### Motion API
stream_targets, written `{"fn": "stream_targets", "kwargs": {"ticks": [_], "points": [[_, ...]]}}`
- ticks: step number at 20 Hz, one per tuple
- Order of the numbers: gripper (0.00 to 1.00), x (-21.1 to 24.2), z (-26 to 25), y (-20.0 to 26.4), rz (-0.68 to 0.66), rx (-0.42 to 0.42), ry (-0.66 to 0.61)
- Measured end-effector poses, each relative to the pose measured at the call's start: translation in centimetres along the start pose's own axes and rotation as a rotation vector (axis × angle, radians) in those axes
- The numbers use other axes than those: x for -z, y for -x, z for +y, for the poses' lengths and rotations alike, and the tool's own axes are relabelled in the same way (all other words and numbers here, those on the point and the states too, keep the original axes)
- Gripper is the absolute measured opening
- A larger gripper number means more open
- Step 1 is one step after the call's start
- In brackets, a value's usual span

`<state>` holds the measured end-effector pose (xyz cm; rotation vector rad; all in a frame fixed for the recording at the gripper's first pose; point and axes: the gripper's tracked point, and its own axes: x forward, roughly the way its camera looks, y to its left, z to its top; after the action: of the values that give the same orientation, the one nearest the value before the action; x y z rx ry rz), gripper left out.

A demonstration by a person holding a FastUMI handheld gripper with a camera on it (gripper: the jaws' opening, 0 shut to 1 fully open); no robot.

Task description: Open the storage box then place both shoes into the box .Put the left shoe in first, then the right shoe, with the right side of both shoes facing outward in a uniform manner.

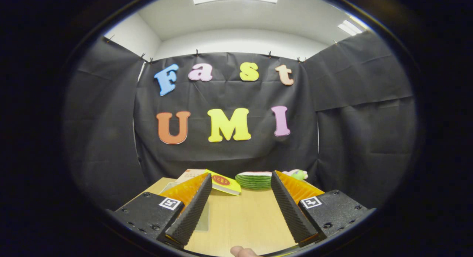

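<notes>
Hand-held gripper [241, 198] held level above the pale wooden tabletop [240, 220], its two ridged fingers spread wide with nothing between them but bare wood. A fingertip [242, 252] of the person holding it shows at the near edge of the table, below the fingers. Beyond the fingertips, at the far edge of the table: a flat yellow-and-white booklet with a red oval mark [221, 183], lying just ahead of the left finger; a green striped, watermelon-slice-shaped cushion or plush [254, 180] straight ahead; a small pink-and-green soft toy [298, 174] behind the right finger. A pale translucent slab or rim [204, 216] sits on the table beside the left finger, partly hidden; it could be part of the storage box, but I cannot tell. Neither shoe can be made out, so direction and long axis of the shoes relative to the gripper cannot be fixed from here. Judgement: gripper is aimed high and level; the task's things probably lie lower or off to a side.
</notes>
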<state>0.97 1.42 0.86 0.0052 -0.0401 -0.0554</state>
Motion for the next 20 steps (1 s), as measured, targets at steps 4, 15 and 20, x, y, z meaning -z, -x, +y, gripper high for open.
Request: {"fn": "stream_targets", "kwargs": {"ticks": [4, 15, 20], "points": [[1.0, 0.6, -0.1, -0.2, -0.009, -0.014, -0.012], [1.0, 4.3, -0.3, -3.6, 0.102, -0.137, -0.035], [1.0, 3.0, -0.9, -3.4, 0.067, -0.158, 0.01]]}}
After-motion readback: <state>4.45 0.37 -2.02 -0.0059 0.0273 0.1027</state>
